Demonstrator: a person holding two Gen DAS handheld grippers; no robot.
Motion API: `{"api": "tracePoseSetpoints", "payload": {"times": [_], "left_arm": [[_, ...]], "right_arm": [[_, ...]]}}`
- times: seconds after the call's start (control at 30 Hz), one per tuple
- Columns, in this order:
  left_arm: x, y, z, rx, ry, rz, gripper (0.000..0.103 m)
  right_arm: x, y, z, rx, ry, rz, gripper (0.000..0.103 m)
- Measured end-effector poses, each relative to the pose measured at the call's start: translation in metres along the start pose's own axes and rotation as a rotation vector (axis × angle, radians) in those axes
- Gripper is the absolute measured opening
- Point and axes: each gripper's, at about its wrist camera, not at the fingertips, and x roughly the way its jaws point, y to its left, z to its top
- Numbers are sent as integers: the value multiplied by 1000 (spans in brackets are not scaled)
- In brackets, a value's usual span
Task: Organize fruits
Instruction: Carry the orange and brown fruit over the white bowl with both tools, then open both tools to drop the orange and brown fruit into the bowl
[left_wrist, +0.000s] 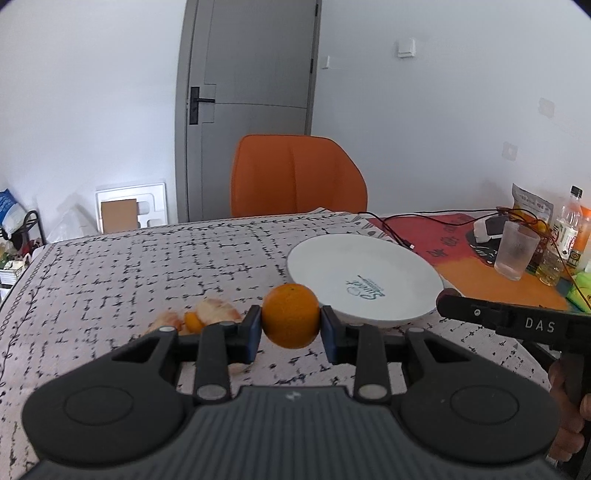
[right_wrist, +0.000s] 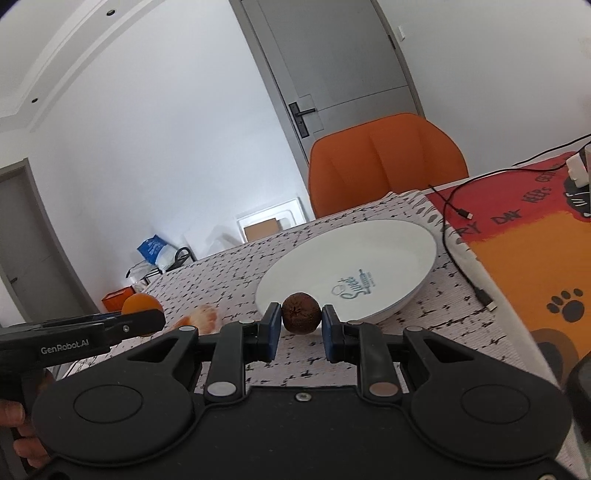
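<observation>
Left tongs (left_wrist: 291, 328) sit at the lower centre of the left wrist view, their blue pads pressed against both sides of a round orange (left_wrist: 290, 316), which is clear of the worktop (left_wrist: 147, 266). Right tongs (right_wrist: 298, 328) occupy the same spot in the right wrist view and are clamped on a small dark brown fruit (right_wrist: 301, 313) with a wrinkled skin; what kind of fruit it is cannot be told.

Just beyond each held fruit lies a white plate (left_wrist: 343, 266) with a printed logo near its near rim, resting on the black-and-white patterned cloth that covers the worktop. In the left wrist view the plate is right of centre; in the right wrist view it fills the middle right of the frame.

Peeled citrus pieces (left_wrist: 214, 312) lie on the cloth at the lower left of centre in the left wrist view, just beside the left pad; they look blurred. In the right wrist view the same pieces appear at the lower left, near the other tool's black arm.

A black cable (right_wrist: 461, 258) runs along the plate's right side onto a red and orange mat (right_wrist: 535, 266). An orange chair (left_wrist: 295, 177) stands behind the worktop in front of a grey door (left_wrist: 251, 92). At the far right of the left wrist view stand a clear cup (left_wrist: 515, 251) and some bottles (left_wrist: 569, 229).
</observation>
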Motion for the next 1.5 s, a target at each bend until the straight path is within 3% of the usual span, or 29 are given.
{"api": "tracePoseSetpoints", "payload": {"times": [0.77, 1.33, 1.5], "left_arm": [[66, -47, 18, 116, 58, -52, 32], [111, -59, 21, 126, 126, -78, 33], [111, -60, 21, 142, 134, -71, 42]], "right_arm": [[20, -31, 17, 2, 11, -28, 22], [40, -36, 17, 13, 45, -29, 28], [37, -40, 15, 36, 43, -26, 30]]}}
